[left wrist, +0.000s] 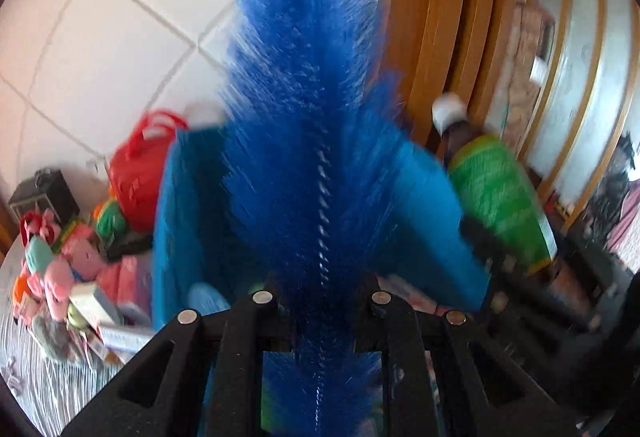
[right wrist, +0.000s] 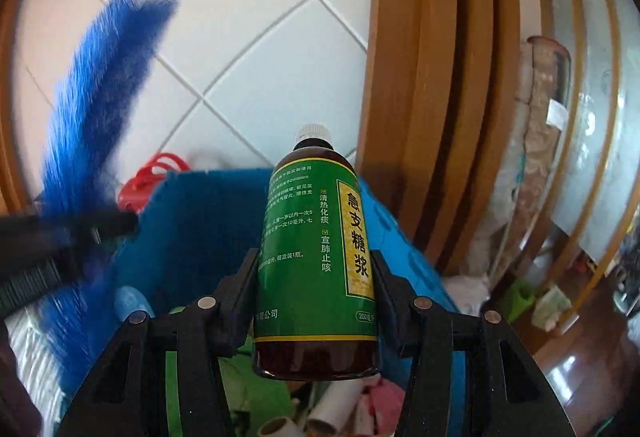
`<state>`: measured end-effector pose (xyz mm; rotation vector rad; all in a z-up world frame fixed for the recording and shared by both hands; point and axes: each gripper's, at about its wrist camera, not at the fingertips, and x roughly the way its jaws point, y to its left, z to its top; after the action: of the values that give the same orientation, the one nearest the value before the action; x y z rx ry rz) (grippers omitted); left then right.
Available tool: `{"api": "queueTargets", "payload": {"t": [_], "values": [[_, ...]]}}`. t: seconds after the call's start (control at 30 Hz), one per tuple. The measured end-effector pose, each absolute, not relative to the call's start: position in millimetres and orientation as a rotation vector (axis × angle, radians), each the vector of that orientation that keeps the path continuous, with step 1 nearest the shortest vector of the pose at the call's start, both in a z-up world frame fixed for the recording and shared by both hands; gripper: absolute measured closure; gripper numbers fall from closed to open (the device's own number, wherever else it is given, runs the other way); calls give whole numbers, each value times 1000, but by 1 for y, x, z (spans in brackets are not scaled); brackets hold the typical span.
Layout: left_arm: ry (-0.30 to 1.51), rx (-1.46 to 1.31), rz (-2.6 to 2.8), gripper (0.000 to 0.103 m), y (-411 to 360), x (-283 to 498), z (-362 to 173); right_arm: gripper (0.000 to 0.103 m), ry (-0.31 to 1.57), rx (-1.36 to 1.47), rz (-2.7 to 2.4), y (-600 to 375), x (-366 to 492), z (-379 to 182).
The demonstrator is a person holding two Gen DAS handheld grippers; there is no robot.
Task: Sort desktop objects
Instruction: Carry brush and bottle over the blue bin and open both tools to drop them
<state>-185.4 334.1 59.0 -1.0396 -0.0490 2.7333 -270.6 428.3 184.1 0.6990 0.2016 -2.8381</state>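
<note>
Above the blue bin (right wrist: 192, 237), left gripper (left wrist: 320, 301) angles downward, jaws clamped on blue brush (left wrist: 308, 97). Right gripper (right wrist: 314, 273) tilts less steeply, gripping brown syrup bottle (right wrist: 316, 257) around its green label.

we see a brush (left wrist: 312, 125) with deep blue bristles, and a bottle (right wrist: 316, 261) of dark brown colour with a white cap and a green label with a yellow strip. the box (right wrist: 192, 233) behind is bright blue, the bag (left wrist: 140, 173) is red. the wall tiles (right wrist: 256, 37) are white with pale lines, the door frame (right wrist: 432, 85) is brown wood. both grippers are black.
</note>
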Motion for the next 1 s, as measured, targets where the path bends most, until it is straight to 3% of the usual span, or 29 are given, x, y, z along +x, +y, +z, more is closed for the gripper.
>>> {"api": "queueTargets", "payload": {"t": [0.17, 0.23, 0.3, 0.37, 0.4, 0.43, 1.0], "values": [[-33, -1122, 2734, 86, 350, -180, 40, 52, 242, 692, -2834, 427, -279, 173], [-17, -1126, 2752, 78, 350, -174, 37, 52, 245, 679, -2824, 426, -278, 170], [-11, -1125, 2766, 63, 349, -171, 33, 50, 257, 644, -2831, 423, -271, 169], [-15, -1107, 2775, 53, 351, -165, 33, 29, 282, 583, -2868, 424, -264, 174], [-16, -1098, 2780, 49, 351, -161, 34, 10, 286, 558, -2882, 424, -261, 176], [-16, -1095, 2784, 48, 347, -162, 34, 3, 296, 511, -2911, 426, -254, 180], [-99, -850, 2928, 46, 275, -99, 58, 0, 291, 310, -3029, 403, -181, 194]]}}
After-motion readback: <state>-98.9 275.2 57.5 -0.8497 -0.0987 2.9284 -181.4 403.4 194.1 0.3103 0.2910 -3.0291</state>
